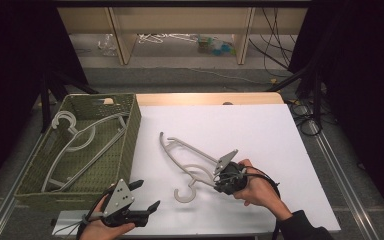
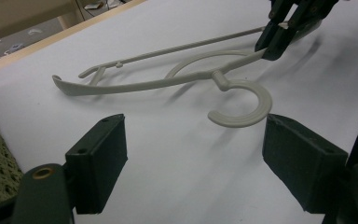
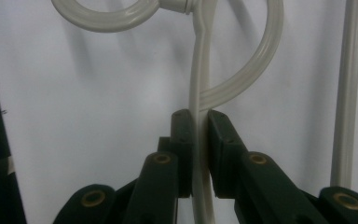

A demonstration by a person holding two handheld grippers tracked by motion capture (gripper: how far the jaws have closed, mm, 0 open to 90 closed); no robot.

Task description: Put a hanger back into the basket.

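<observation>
Clamping the hanger (image 3: 200, 84) between narrow jaws, the right hand-held gripper (image 3: 200, 140) holds its shoulder.

Right gripper (image 1: 224, 181) clamped tight; left gripper (image 1: 147, 196) spread wide.

Dim room, dark edges; overhead light, soft shadows on white sheet; gripper views slightly blurred.
</observation>
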